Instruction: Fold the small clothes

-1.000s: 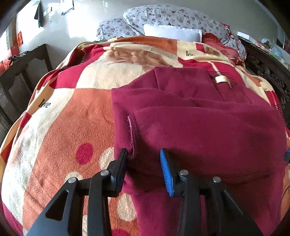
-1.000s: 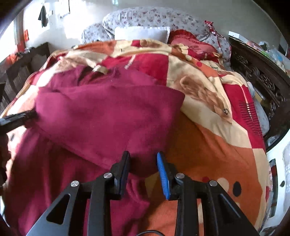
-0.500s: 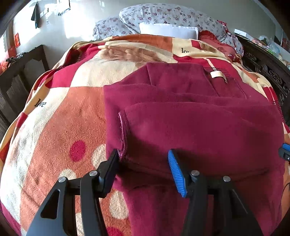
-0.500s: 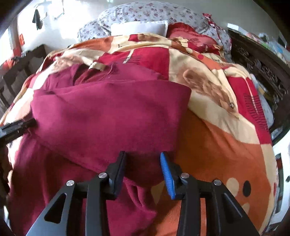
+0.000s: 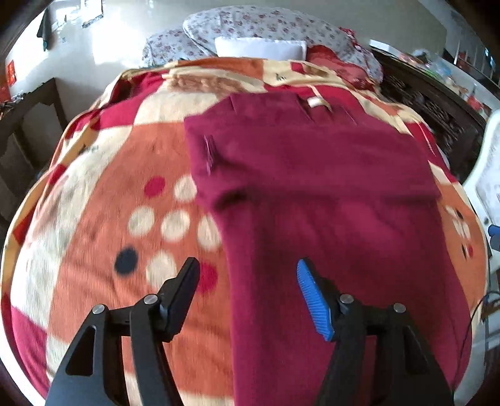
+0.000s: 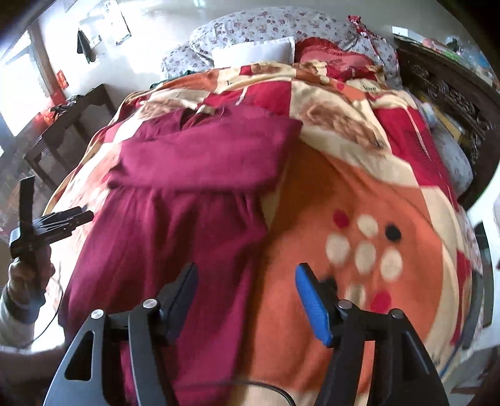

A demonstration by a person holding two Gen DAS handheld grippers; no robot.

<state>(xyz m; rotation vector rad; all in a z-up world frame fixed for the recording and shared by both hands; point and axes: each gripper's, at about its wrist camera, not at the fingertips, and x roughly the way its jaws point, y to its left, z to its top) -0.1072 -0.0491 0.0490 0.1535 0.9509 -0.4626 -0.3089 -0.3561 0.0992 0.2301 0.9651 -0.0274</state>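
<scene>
The maroon garment (image 5: 328, 193) lay flat on the bed, spread over a patchwork blanket (image 5: 103, 212) of orange, cream and red with dots. Its far part was doubled over on itself, so a thick folded band ran crosswise, and a single layer stretched back from it toward the near edge of the bed. A small pale label (image 5: 315, 101) showed at the garment's far end.

The left gripper (image 5: 248, 292) hung above the near stretch of the cloth, its jaws standing wide after just having opened, and nothing was caught between them; the black finger was over the blanket, the blue one over the maroon fabric. The right gripper (image 6: 247, 292) did likewise at the garment's other side edge, jaws just opened wide and empty, with the cloth's border lying below the gap.

From the right-hand camera a hand (image 6: 29, 274) could be seen at the left, grasping the other tool's handle. Floral pillows (image 5: 268, 28) sat piled at the head of the bed.
</scene>
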